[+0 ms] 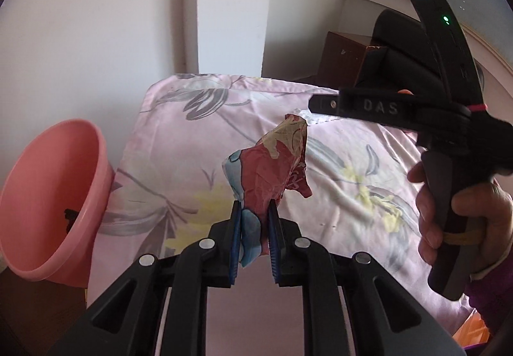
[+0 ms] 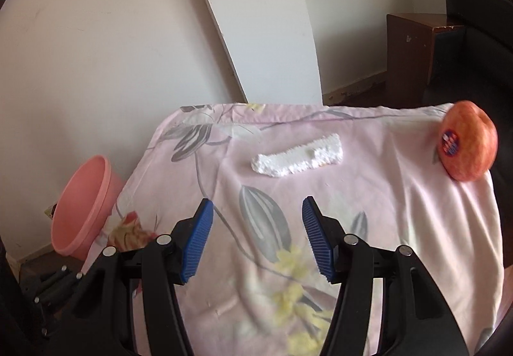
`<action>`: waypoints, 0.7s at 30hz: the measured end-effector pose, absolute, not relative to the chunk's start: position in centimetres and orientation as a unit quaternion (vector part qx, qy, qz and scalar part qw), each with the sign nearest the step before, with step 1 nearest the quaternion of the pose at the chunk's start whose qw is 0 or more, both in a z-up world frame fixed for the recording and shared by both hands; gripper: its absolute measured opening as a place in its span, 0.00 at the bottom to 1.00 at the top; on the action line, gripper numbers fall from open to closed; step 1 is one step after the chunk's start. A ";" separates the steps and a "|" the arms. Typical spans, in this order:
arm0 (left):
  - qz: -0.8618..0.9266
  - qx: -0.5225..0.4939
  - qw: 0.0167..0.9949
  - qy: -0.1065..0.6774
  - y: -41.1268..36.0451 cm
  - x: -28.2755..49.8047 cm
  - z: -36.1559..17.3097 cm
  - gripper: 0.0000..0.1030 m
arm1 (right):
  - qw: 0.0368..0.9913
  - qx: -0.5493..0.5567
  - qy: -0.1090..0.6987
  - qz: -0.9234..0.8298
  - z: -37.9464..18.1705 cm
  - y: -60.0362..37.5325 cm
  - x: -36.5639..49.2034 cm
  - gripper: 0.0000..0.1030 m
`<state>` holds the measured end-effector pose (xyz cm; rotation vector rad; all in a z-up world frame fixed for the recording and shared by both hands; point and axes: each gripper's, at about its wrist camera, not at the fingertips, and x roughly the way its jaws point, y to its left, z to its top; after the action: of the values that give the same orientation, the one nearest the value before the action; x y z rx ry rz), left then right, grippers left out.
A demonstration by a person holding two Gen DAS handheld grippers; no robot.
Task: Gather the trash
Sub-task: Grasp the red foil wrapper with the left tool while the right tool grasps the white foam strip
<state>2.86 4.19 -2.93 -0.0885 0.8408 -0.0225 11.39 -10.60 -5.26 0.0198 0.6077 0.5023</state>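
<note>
Your left gripper (image 1: 253, 218), nearest the lens, has its blue pads clamped on a crumpled red-and-blue wrapper (image 1: 272, 163) lifted above the floral pink cloth (image 1: 179, 144), and the pink bin (image 1: 54, 202) gapes just off the cloth's left edge, so that hand is the nearer one to drop into it. Your right gripper (image 2: 256, 237) hangs with its fingers spread and nothing between them, and the white foam scrap (image 2: 298, 155) lies straight ahead of them, long axis crosswise, the apple (image 2: 466, 144) well off to the right.
</note>
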 end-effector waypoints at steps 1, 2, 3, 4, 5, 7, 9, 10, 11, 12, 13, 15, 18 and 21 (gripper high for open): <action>-0.008 -0.048 0.911 0.410 4.7 2.8 -3.1 0.14 | 0.923 0.005 0.291 0.254 -5.1 -9.7 12.1 0.57; -0.005 -0.051 0.910 0.411 5.1 2.7 -3.2 0.14 | 0.920 0.003 0.289 0.264 -5.0 -8.8 12.8 0.57; -0.003 -0.055 0.909 0.412 5.5 2.6 -3.3 0.14 | 0.915 0.004 0.293 0.276 -5.0 -8.0 13.7 0.57; -0.002 -0.057 0.909 0.413 5.8 2.5 -3.4 0.14 | 0.910 0.006 0.301 0.285 -5.0 -7.3 14.6 0.57; 0.000 -0.060 0.909 0.413 6.1 2.5 -3.5 0.14 | 0.905 0.011 0.310 0.292 -5.1 -6.8 15.4 0.57; -0.001 -0.068 0.909 0.411 6.6 2.3 -3.5 0.14 | 0.898 0.019 0.325 0.298 -5.2 -5.9 17.1 0.57; -0.003 -0.075 0.909 0.410 6.8 2.3 -3.5 0.14 | 0.891 0.027 0.340 0.300 -5.5 -5.4 18.5 0.57; -0.005 -0.077 0.909 0.409 6.8 2.3 -3.5 0.14 | 0.887 0.030 0.350 0.301 -5.7 -5.3 19.2 0.57; -0.007 -0.078 0.910 0.408 6.8 2.3 -3.5 0.14 | 0.883 0.028 0.361 0.298 -6.0 -5.1 19.8 0.57; -0.009 -0.080 0.910 0.407 6.8 2.4 -3.5 0.14 | 0.881 0.026 0.372 0.292 -6.3 -5.0 20.3 0.57; -0.012 -0.081 0.910 0.406 6.8 2.4 -3.4 0.14 | 0.878 0.025 0.382 0.286 -6.5 -5.2 20.7 0.57; -0.015 -0.085 0.910 0.404 6.8 2.4 -3.4 0.14 | 0.875 0.025 0.397 0.276 -6.8 -5.9 20.7 0.57; -0.020 -0.090 0.910 0.403 6.8 2.5 -3.4 0.14 | 0.877 0.014 0.404 0.260 -7.0 -7.7 19.3 0.57; -0.025 -0.094 0.909 0.405 6.8 2.6 -3.5 0.14 | 0.883 -0.002 0.410 0.229 -7.8 -10.0 18.0 0.57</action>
<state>2.55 6.77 -3.53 -0.1934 0.8345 -0.0517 17.99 -10.00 -7.77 -0.0042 0.8546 0.4762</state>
